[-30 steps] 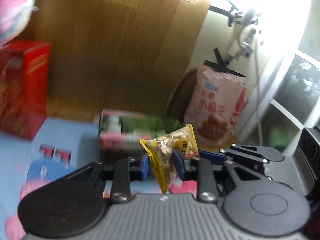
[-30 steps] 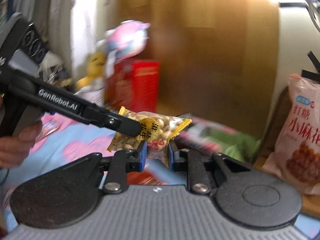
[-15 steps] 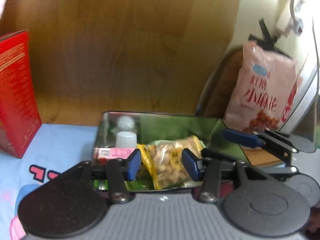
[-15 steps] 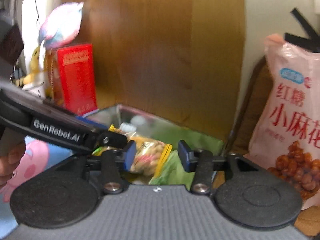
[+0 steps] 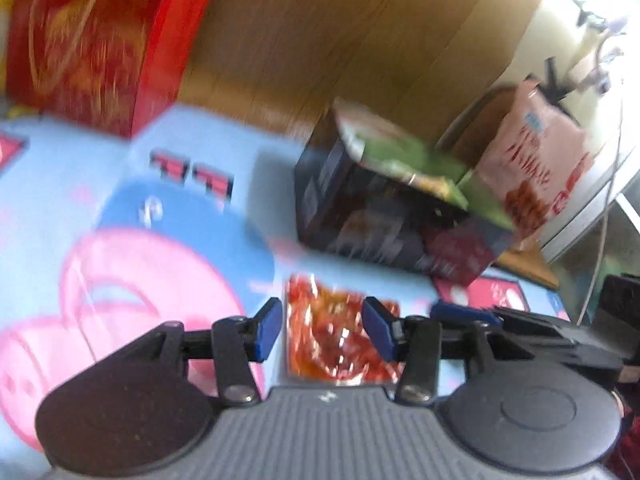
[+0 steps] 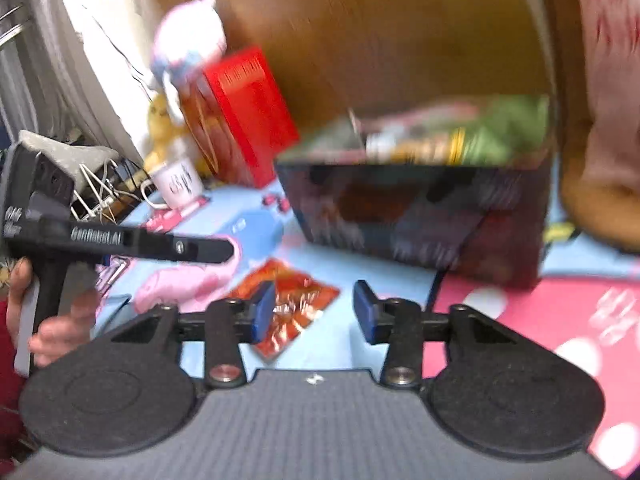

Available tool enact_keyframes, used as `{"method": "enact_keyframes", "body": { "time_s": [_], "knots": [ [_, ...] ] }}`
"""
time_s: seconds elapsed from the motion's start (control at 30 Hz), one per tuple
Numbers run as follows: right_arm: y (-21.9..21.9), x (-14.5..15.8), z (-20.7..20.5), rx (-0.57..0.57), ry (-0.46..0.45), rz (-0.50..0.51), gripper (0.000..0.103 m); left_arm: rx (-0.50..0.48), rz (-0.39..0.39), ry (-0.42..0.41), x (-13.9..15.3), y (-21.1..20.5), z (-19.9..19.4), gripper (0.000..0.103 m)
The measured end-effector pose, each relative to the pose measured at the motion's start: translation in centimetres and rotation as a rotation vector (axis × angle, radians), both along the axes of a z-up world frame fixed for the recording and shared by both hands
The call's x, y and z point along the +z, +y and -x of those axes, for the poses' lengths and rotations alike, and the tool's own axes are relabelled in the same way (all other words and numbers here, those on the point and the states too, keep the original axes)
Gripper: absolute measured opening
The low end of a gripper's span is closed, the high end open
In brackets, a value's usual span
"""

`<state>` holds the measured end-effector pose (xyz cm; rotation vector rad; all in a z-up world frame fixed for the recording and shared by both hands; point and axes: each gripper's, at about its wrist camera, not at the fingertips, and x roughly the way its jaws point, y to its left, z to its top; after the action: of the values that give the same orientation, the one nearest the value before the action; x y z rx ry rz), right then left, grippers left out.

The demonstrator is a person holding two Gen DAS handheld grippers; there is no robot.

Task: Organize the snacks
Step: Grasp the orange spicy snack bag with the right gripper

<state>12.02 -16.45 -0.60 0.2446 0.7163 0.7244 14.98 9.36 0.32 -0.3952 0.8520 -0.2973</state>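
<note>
Left gripper: jaws spread apart with nothing between the pads. A second ago it was clamped on the yellow peanut packet; half a second ago it had already let go, with that packet resting in the box.
Right gripper: jaws apart and empty. A second ago it too pinched the peanut packet, and half a second ago it had opened over the box.
Red snack packet: a shiny red-orange foil pack lying flat on the cloth, seen through the gap of the left gripper and below it. In the right wrist view the same packet lies partly behind the right gripper's left finger. It was not in either view earlier.
Snack box: a dark-sided open box just beyond the packet, apart from it. Earlier both cameras looked down into it; both have since pulled back and lowered toward the cloth.
Peanut packet: a blurred strip of yellow among green and pink wrappers at the box top; details cannot be made out.
Tablecloth: blue with pink cartoon figures, under the packet and box.
Red carton: upright at the far left of the cloth, well apart from the box.
Pink snack bag: standing behind the box on its right.
White mug: on the far left in the right wrist view, beside the red carton.
Sharpness: both views are motion-blurred.
</note>
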Motion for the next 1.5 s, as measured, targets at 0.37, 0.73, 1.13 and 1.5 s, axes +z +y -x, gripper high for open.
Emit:
{"method": "enact_keyframes", "body": {
  "time_s": [0.37,0.73,1.13,1.5],
  "knots": [
    [2.4,-0.2,2.8,0.052,0.029,-0.004,0.025,0.023,0.037,-0.015,-0.6,0.6,6.9,0.034],
    [5.9,-0.3,12.6,0.237,-0.013,0.007,0.025,0.086,0.016,-0.04,-0.2,2.9,18.0,0.034],
    [7.1,0.4,18.0,0.315,-0.135,0.147,0.037,0.089,0.196,-0.014,-0.6,5.1,21.8,0.042],
    [9.1,-0.6,19.3,0.312,-0.341,0.293,0.04,0.06,0.284,-0.027,-1.1,4.1,21.9,0.047]
  ]
}}
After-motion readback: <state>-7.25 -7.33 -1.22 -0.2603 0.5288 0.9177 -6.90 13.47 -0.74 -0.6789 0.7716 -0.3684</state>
